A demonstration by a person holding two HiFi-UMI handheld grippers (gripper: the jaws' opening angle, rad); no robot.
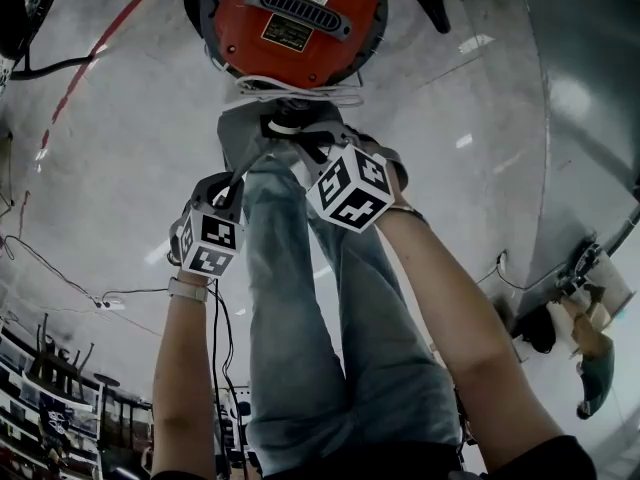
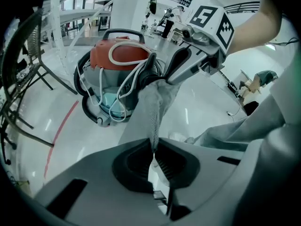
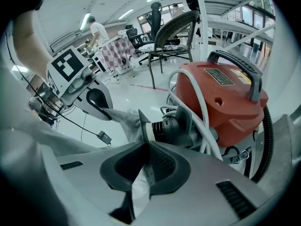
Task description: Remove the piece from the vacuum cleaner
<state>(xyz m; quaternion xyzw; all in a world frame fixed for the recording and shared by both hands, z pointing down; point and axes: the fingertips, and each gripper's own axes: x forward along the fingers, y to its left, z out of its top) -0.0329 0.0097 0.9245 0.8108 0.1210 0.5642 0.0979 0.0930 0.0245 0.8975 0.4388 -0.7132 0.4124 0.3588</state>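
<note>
Red vacuum cleaner [image 1: 290,18] is sitting on the glossy floor [image 1: 120,118], handle up, with a white cord [image 2: 126,51] looped over its top and down one side. The task's thing, a grey cloth piece [image 2: 153,102], is hanging off the machine's side: one end is meeting a black collar [image 3: 174,128] with a white ring, and from there the cloth is running out toward both grippers. Left gripper [image 2: 154,149] is pinching the cloth's near edge, jaws together on the fabric with only the thin fold showing between the pads. Right gripper [image 3: 143,166] is likewise clamping the cloth, close to the collar end, with fabric bunching inside its jaws. In the head view the two grippers are working just beside each other below the vacuum, the right one nearer the collar and the left one further out along the cloth. The cloth is looking taut between collar and left gripper; whether it is seated in the collar or only touching it, I cannot tell. The person's legs in jeans [image 1: 330,348] are standing directly under the grippers. Surroundings: a dark chair [image 3: 169,36] is standing behind the vacuum, and a red line [image 1: 90,68] is running across the floor.
</note>
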